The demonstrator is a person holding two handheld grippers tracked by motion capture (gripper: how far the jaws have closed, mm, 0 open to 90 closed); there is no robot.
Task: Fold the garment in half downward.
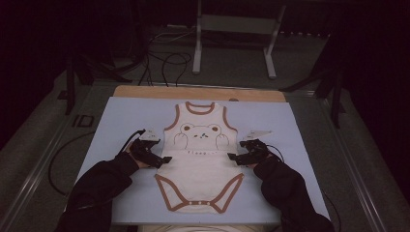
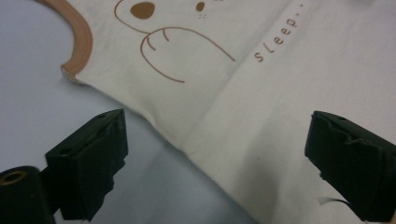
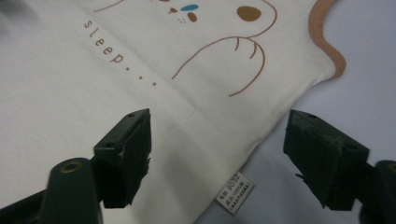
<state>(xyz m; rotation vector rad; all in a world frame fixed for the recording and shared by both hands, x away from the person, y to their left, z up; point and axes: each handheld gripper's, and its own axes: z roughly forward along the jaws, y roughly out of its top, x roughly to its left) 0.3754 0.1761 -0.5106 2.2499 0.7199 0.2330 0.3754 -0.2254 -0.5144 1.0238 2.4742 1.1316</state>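
One cream cotton bodysuit with brown trim (image 1: 200,157) is lying flat; two wide-open claws, left claw (image 1: 167,159) and right claw (image 1: 231,156), are straddling its side edges.

Pale blue table top (image 1: 121,121); cream baby bodysuit (image 1: 200,166) flat at centre.

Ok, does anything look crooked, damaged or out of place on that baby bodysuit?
Nothing stands out. The bodysuit lies flat and straight on the blue mat, crotch snaps closed. Its small care label pokes out at the side seam, which is normal.
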